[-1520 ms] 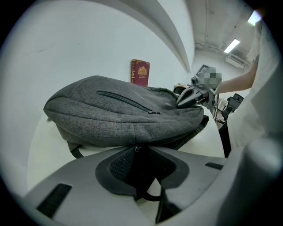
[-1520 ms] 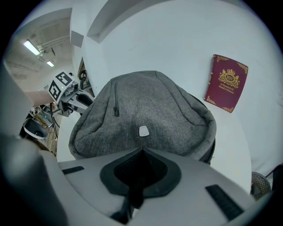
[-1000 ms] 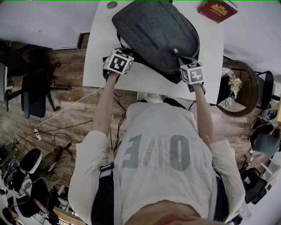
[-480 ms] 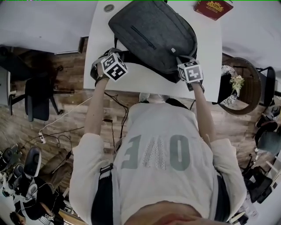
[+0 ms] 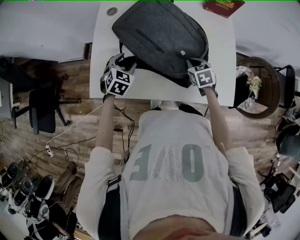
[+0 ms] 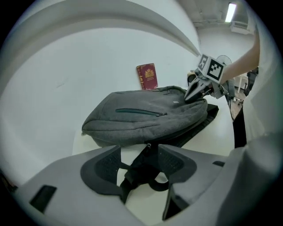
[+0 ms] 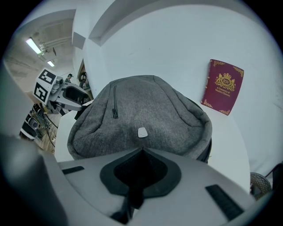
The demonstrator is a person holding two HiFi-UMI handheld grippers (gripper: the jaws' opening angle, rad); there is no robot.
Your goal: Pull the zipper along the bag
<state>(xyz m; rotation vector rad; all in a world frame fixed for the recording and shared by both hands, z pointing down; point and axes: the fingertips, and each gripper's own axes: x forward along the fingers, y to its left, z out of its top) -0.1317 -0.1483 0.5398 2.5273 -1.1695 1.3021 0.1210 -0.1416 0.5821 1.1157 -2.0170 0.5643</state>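
Grey bag (image 5: 159,37) lies flat on the white counter (image 5: 154,86). A red booklet (image 5: 224,6) sits beyond the bag's far right corner, well apart from it.

Left tongs (image 6: 139,149) are at the bag's near left edge and have just been opening; they now stand spread wide. A black strap (image 6: 141,170) lies loose in the gap and the pads do not press on it. A small metal tab (image 6: 148,144) shows at the bag's seam, just past the jaw tips. It is probably the zipper pull, but it is too small to be sure.

Right tongs (image 7: 141,152) are at the bag's near right corner, closed tight on a dark piece of the bag. It looks like a strap or edge fold, and this grip seems to be steadying the bag.

Step in hand, as I judge it: the left side has let go, either between pulls or at the end of a run. How far the main zipper has travelled can't be read from here. The teal pocket zipper (image 6: 139,111) on the bag's face looks closed.

If more travel remains, the next move is to bring the left tongs onto the metal tab without catching the strap. They should then close firmly and draw along the seam while the right grip keeps the bag from sliding.
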